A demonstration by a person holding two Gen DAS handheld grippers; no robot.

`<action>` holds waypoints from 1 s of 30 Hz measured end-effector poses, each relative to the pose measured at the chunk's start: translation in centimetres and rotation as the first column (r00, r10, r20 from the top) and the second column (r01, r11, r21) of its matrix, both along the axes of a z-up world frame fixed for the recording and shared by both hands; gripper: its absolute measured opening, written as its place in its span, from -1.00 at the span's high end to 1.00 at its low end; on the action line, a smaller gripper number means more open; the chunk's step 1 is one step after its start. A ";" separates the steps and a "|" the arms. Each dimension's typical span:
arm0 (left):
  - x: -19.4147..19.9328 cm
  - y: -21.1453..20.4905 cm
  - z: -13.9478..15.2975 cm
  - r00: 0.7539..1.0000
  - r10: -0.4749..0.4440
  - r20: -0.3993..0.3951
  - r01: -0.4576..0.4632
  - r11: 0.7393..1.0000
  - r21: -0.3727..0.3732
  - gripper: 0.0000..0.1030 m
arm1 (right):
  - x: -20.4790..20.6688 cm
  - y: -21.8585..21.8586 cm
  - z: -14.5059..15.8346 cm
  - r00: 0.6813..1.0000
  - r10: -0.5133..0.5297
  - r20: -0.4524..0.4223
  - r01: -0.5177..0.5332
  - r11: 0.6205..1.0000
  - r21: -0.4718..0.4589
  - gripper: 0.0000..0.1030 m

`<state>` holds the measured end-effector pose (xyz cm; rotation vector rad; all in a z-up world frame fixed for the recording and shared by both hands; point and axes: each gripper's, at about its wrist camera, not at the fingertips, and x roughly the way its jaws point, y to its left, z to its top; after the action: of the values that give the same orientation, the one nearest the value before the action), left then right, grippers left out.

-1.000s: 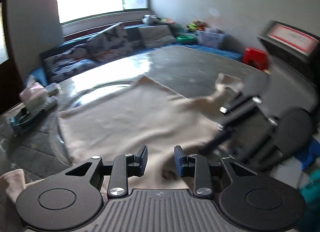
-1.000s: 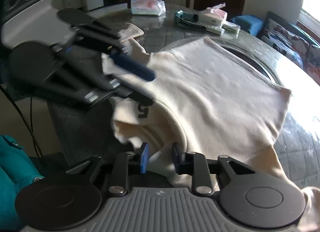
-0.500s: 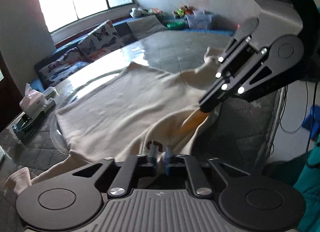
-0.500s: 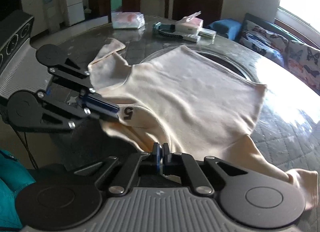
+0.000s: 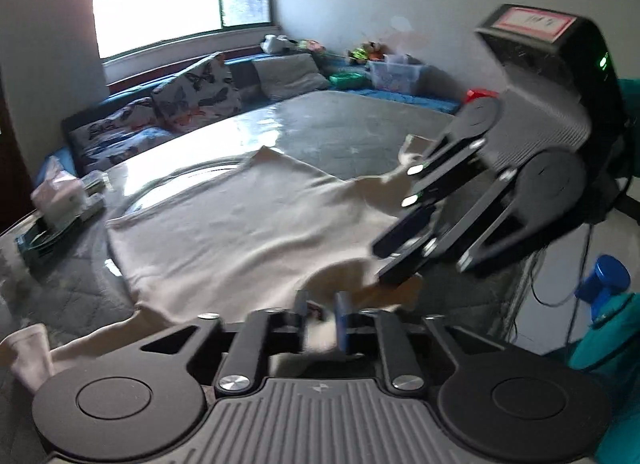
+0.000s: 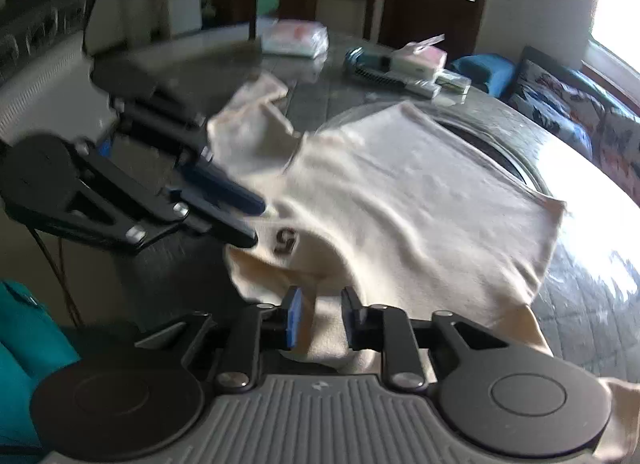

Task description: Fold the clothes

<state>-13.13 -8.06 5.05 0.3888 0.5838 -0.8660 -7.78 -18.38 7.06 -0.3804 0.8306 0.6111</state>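
A cream long-sleeved shirt (image 5: 240, 232) lies spread on the round glass-topped table (image 5: 344, 124), collar edge toward me. In the right wrist view the shirt (image 6: 420, 200) shows a dark "5" label (image 6: 286, 241) at the neck. My left gripper (image 5: 321, 314) is open, its jaws a small gap apart with collar fabric between them. My right gripper (image 6: 322, 320) is open too, with fabric in its gap. The right gripper shows in the left wrist view (image 5: 404, 252), the left gripper in the right wrist view (image 6: 236, 216), both at the collar.
A tissue pack and a brush (image 5: 60, 204) sit at the table's left edge. A plastic packet (image 6: 294, 38) and small boxes (image 6: 416, 64) lie at the far side. A cushioned bench (image 5: 192, 104) runs under the window. A blue bottle (image 5: 608, 288) stands at right.
Both grippers were shut on the collar fabric half a second ago; now both have opened a little. The fabric has sagged back toward the table.
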 end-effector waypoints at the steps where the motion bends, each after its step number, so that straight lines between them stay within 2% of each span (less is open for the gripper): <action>1: -0.2 -0.4 -0.2 1.000 -0.012 0.011 0.011 1.000 0.017 0.31 | 0.0 0.4 -0.4 1.000 0.007 0.002 -0.007 1.000 -0.018 0.61; 3: -0.2 -0.9 -1.0 1.000 -0.015 0.016 0.014 0.998 0.059 0.32 | -0.1 0.7 -0.9 1.000 0.003 0.017 -0.002 0.999 -0.054 0.61; 4: -0.2 -1.2 -1.4 1.000 -0.014 0.017 0.013 0.997 0.081 0.33 | -0.1 0.8 -1.0 1.000 -0.001 0.027 0.002 0.998 -0.066 0.71; 5: -0.1 -1.4 -1.8 1.000 -0.007 0.024 0.005 0.995 0.104 0.53 | -0.2 0.6 -0.9 0.999 -0.007 0.037 0.009 0.998 -0.063 0.90; 6: -0.1 -1.5 -2.1 0.999 0.003 0.034 -0.007 0.992 0.123 0.73 | -0.3 0.4 -0.7 0.999 -0.014 0.045 0.017 0.998 -0.057 0.92; 7: 0.0 -1.3 -2.1 0.999 0.009 0.041 -0.014 0.992 0.125 0.76 | -0.4 0.1 -0.4 0.998 -0.024 0.050 0.027 0.999 -0.043 0.95; 8: 0.0 -0.9 -1.9 0.999 0.013 0.037 -0.017 0.995 0.095 0.93 | -0.5 -0.2 -0.1 0.998 -0.035 0.053 0.036 0.999 -0.029 0.97; 13: 0.5 1.9 -0.1 0.999 0.038 0.010 -0.037 0.997 -0.067 0.94 | -0.8 -2.3 1.2 0.998 -0.068 0.018 0.067 0.997 0.037 0.97; 16: 0.7 2.2 -0.5 0.999 0.007 -0.034 -0.009 0.999 -0.048 0.93 | -0.6 -2.5 1.1 0.999 -0.049 -0.007 0.050 0.997 0.054 0.83; 18: 0.8 1.8 -0.6 1.000 0.006 -0.018 -0.007 1.000 -0.025 0.91 | -0.3 -2.3 1.2 0.998 -0.055 0.003 0.054 0.995 0.078 0.83; 22: 2.0 1.1 0.4 0.999 0.036 -0.001 -0.036 0.998 -0.052 0.89 | 1.6 -1.5 0.7 0.997 -0.077 0.010 0.075 0.993 0.090 0.83; 24: 3.2 0.5 0.5 0.998 0.065 -0.012 -0.065 0.996 -0.060 0.88 | 2.7 -1.1 -0.4 0.996 -0.076 -0.035 0.079 0.993 0.093 0.82; 27: 4.9 -0.7 -0.6 0.993 0.098 -0.057 -0.102 0.993 -0.053 0.88 | 3.0 -0.6 -1.9 0.996 -0.056 -0.075 0.064 0.993 0.100 0.81; 30: 5.6 -1.4 -2.4 0.989 0.101 -0.109 -0.104 0.994 -0.022 0.88 | 2.1 -0.5 -2.0 0.997 -0.038 -0.067 0.044 0.994 0.097 0.82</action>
<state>-7.58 -9.42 2.63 0.2848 0.6853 -0.7986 -5.73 -18.91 5.05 -0.2538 0.8648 0.6264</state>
